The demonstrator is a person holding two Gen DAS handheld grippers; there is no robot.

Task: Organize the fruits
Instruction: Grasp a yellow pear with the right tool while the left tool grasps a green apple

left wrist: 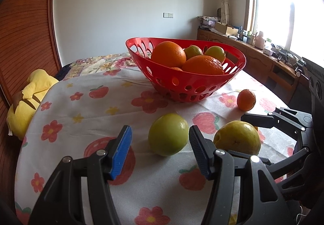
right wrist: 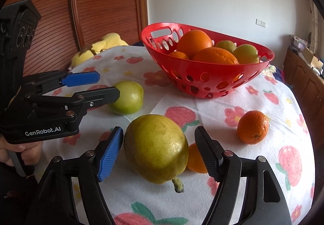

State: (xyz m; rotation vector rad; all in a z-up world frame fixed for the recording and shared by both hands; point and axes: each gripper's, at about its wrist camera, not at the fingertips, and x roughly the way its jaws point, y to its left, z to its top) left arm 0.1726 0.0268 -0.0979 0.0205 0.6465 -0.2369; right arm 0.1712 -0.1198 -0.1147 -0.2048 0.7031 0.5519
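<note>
A red perforated basket [left wrist: 202, 81] [right wrist: 202, 75] holds oranges and green fruits. On the flowered tablecloth lie a green apple [left wrist: 168, 134] [right wrist: 128, 97], a yellow-green pear [left wrist: 238, 137] [right wrist: 156, 149], a small tangerine [left wrist: 246, 99] [right wrist: 253, 126] and another orange fruit [right wrist: 195, 159] half hidden behind the pear. My left gripper [left wrist: 160, 144] [right wrist: 107, 85] is open, its fingers on either side of the apple, not touching it. My right gripper [right wrist: 159, 152] [left wrist: 255, 121] is open around the pear.
A yellow plush toy [left wrist: 30, 99] [right wrist: 101, 46] lies past the table's left edge. A wooden slatted door [right wrist: 101, 2] stands behind. A long wooden cabinet [left wrist: 253, 57] with clutter runs under the window at right.
</note>
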